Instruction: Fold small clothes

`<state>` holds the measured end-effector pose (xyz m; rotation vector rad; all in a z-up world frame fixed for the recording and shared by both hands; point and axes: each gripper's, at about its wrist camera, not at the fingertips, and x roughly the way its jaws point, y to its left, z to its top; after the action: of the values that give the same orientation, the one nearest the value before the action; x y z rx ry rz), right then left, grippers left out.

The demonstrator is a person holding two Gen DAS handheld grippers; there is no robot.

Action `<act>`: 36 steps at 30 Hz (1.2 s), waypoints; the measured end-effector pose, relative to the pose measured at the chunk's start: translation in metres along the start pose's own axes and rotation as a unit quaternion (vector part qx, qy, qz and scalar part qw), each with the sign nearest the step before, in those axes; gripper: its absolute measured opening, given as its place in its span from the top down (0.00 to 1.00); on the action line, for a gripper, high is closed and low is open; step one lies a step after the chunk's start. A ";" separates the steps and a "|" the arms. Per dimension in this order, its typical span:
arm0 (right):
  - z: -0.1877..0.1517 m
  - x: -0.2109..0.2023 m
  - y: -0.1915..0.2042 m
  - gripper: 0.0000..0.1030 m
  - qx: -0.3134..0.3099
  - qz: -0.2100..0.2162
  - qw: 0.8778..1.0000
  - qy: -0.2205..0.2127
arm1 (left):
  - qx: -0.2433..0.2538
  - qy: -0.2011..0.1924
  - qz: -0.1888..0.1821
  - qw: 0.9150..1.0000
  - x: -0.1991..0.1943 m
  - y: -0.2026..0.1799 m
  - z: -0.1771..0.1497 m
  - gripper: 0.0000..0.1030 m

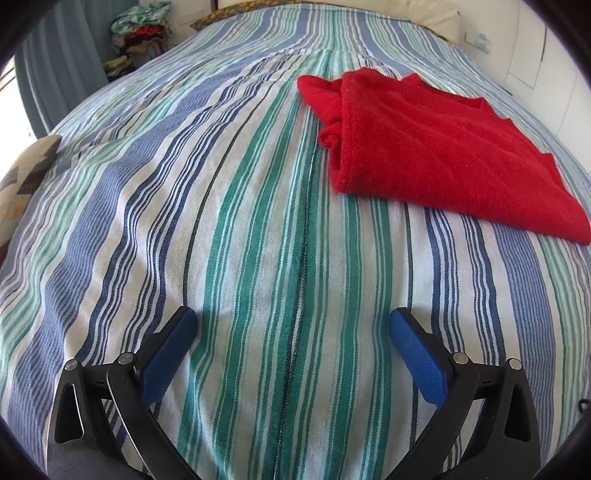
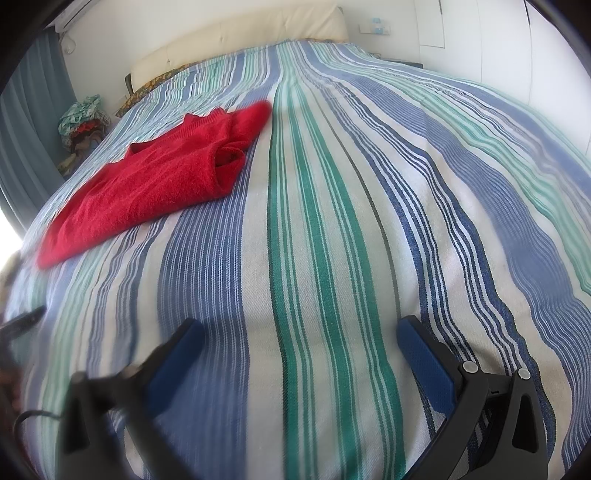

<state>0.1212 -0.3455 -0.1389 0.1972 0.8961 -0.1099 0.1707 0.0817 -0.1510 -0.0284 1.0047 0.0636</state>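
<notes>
Left wrist view: low over the striped bed (image 1: 258, 229), facing the headboard, red sweater (image 1: 443, 155) ahead to the right. Right wrist view: equally low, same heading, sweater (image 2: 147, 184) ahead to the left. Shared: bed, sweater, clothes pile (image 1: 144, 33) at far left.

A striped bedspread (image 1: 258, 229) covers the bed, bearing a folded red sweater (image 1: 436, 155).
</notes>
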 end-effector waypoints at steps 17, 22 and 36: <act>0.150 0.021 0.032 0.03 0.017 0.121 0.992 0.028 | 0.013 -0.029 -0.042 0.999 -0.009 -0.002 -0.022 0.00; 0.167 0.101 0.041 0.14 0.080 0.145 0.981 0.101 | 0.006 -0.030 -0.055 0.998 -0.010 0.000 -0.023 0.00; 0.215 0.033 0.205 0.88 -0.067 0.124 0.988 0.058 | 0.006 -0.019 -0.051 0.998 -0.006 0.001 -0.017 0.00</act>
<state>0.3424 -0.1919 -0.0085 0.1887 0.9849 0.1950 0.1532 0.0817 -0.1555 -0.0664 0.9648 -0.0358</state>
